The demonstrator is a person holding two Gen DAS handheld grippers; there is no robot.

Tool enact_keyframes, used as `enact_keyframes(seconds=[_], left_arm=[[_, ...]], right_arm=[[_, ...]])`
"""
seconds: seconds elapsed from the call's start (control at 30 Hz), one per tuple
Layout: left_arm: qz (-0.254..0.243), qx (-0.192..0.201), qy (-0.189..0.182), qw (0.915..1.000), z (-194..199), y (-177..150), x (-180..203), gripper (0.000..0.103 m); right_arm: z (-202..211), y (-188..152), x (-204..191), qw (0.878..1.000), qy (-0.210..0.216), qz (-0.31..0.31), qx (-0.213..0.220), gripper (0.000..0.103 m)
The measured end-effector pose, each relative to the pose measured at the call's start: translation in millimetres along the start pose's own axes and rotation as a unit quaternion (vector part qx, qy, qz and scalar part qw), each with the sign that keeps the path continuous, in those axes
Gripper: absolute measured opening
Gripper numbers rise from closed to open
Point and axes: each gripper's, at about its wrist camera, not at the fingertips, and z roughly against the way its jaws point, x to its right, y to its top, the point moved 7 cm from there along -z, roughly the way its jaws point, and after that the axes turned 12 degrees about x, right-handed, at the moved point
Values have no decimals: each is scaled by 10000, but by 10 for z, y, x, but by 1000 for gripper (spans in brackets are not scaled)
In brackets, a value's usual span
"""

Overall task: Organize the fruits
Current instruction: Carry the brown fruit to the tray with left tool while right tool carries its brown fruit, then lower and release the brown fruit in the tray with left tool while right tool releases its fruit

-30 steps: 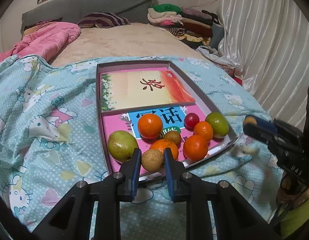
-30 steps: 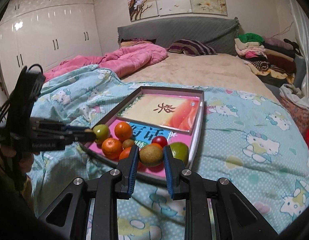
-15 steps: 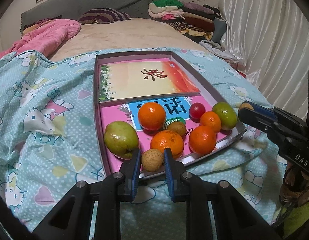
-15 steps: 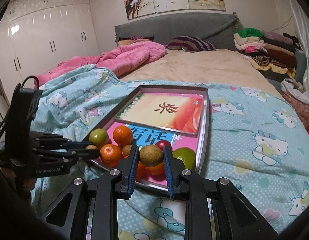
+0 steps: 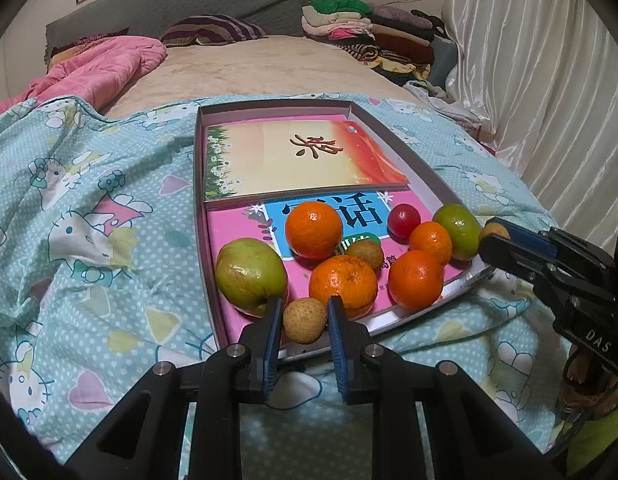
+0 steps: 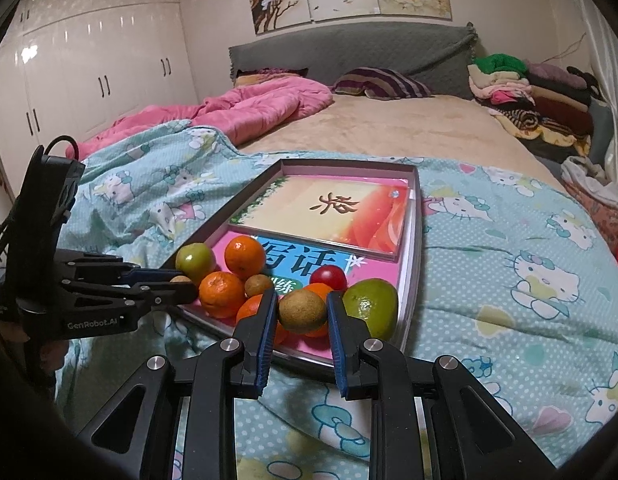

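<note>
While both fruits are hovering over the tray (image 5: 413, 152) on the bed, I'm pinching a brittle-looking longan (image 5: 305, 320) in my left tongs (image 5: 303, 322) and a soft kiwi (image 6: 302, 312) in my right tongs (image 6: 301, 314), pressing lightly across their middles.

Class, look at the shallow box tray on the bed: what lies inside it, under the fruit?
In the tray, fruit sits on a pink book; another book overlaps its far end. The tray floor beneath is hidden.
</note>
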Motion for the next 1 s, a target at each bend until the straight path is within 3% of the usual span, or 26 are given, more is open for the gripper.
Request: enact_keyframes(seconds=[0.37, 1.0], left_arm=[[56, -13, 53, 10000, -21, 0, -65, 23], [58, -13, 42, 10000, -25, 7, -66, 23]], right_arm=[[-87, -88, -69, 9992, -82, 359, -158, 25], [-215, -174, -90, 9990, -53, 360, -267, 25]])
